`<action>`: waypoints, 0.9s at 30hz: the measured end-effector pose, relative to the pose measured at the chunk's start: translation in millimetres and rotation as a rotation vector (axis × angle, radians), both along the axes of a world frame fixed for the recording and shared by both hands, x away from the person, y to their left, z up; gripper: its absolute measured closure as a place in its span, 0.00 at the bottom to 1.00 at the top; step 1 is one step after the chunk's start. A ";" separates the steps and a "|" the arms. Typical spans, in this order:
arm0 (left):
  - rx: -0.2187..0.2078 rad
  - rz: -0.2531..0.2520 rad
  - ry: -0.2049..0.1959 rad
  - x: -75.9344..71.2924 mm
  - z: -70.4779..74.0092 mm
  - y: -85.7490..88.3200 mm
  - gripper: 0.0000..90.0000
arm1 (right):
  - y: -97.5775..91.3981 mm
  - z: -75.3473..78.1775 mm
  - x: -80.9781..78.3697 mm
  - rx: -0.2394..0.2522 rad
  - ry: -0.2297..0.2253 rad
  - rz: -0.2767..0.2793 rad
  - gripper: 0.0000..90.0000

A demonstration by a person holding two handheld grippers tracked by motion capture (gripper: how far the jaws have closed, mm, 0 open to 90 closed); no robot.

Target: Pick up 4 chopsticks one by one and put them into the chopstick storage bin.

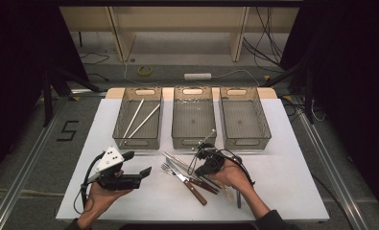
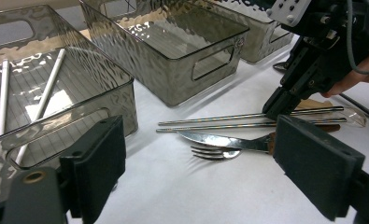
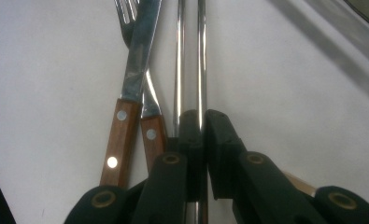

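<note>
Two metal chopsticks (image 1: 175,160) lie side by side on the white table (image 1: 283,182), next to a wooden-handled knife (image 1: 192,188) and fork (image 1: 167,167). My right gripper (image 3: 203,123) points down at them, shut on one chopstick (image 3: 201,56). The second chopstick (image 3: 180,56) lies free just left of its jaws, beside the knife (image 3: 142,46). In the high view the right gripper (image 1: 202,170) sits over the handle end of the cutlery. My left gripper (image 1: 138,164) hovers at the front left, open and holding nothing. From it the fork (image 2: 215,153) and knife (image 2: 219,140) lie ahead.
Three clear grey bins stand in a row at the back: the left bin (image 1: 138,141) holds two white sticks (image 1: 141,120); the middle bin (image 1: 193,141) and right bin (image 1: 247,142) hold nothing. A floor with cables lies beyond the table's far edge.
</note>
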State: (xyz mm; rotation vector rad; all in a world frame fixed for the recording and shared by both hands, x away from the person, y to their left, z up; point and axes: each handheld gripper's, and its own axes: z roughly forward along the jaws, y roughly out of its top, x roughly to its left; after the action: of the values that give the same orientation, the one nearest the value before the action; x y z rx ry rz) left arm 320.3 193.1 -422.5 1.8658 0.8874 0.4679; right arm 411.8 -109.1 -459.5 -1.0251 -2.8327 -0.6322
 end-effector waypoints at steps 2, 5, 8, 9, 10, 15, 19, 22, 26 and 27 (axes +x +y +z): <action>0.001 0.000 0.000 0.0 0.0 0.0 0.19 | -0.1 0.7 -0.2 0.004 -0.005 -0.006 0.95; 0.002 0.000 0.001 0.1 0.0 0.1 0.19 | -1.2 3.3 -0.8 0.012 -0.014 -0.005 0.95; 0.002 -0.002 0.003 0.2 -0.2 -0.2 0.19 | -2.7 6.5 -1.3 0.023 -0.027 -0.010 0.96; 0.003 -0.002 0.003 0.2 -0.3 -0.4 0.19 | -3.1 7.7 -1.4 0.027 -0.024 -0.010 0.96; 0.003 -0.003 0.004 0.1 -0.3 -0.7 0.19 | -3.6 9.3 -1.5 0.030 -0.029 -0.007 0.96; 0.011 -0.009 0.008 0.8 -0.9 -2.2 0.19 | -3.2 20.8 -6.0 0.053 -0.049 0.015 0.96; 0.022 -0.022 0.014 1.6 -1.4 -4.3 0.19 | -0.9 27.4 -11.0 0.057 -0.062 0.052 0.96; 0.034 -0.043 0.023 3.1 -1.4 -7.6 0.19 | 1.0 30.5 -15.0 0.057 -0.067 0.074 0.96; 0.074 -0.093 0.062 6.4 -2.5 -16.2 0.19 | 2.6 33.7 -19.1 0.059 -0.078 0.095 0.96; 0.078 -0.097 0.062 7.0 -2.2 -18.1 0.19 | 2.9 34.9 -20.4 0.058 -0.079 0.101 0.96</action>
State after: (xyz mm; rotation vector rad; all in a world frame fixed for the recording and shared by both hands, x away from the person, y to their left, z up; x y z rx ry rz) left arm 327.3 175.0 -424.7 1.9941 0.8252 0.3920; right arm 391.4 -106.2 -424.5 -0.8613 -2.8919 -0.7559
